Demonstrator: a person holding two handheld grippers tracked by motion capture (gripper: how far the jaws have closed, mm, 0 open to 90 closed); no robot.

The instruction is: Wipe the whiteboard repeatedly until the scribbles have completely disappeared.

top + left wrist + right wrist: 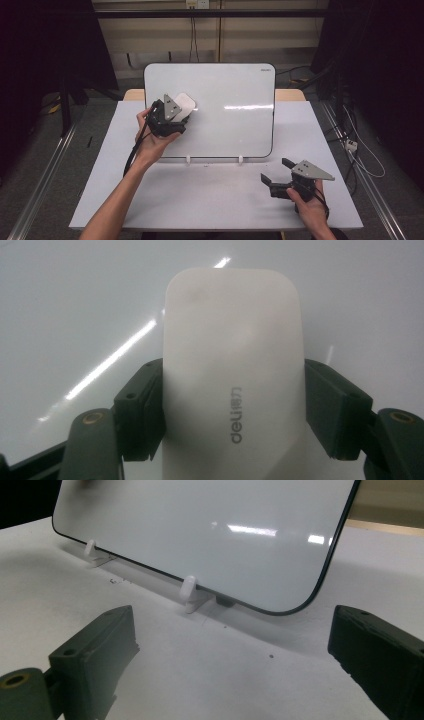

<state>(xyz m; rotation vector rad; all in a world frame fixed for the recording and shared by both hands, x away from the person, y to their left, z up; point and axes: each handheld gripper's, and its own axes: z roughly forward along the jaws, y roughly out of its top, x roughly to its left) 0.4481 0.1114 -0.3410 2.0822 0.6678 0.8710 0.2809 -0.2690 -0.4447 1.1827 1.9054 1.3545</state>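
White table (200,200), two stand feet (189,591)

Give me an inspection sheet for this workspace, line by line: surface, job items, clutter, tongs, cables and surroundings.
Surface: white rectangular table top, bare in front, a few dark specks near the board.
Job's things: white glossy whiteboard propped on two small white plastic feet; white rounded plastic eraser against the board's upper left.
Clutter: nothing seen.
Grippers: left tongs shut on the eraser; right tongs open, low over the table's front right, holding nothing.
Cables: black cable trailing from the left tongs; loose wires on the floor at right.
Surroundings: dark curtains, metal floor rails, beige wall.
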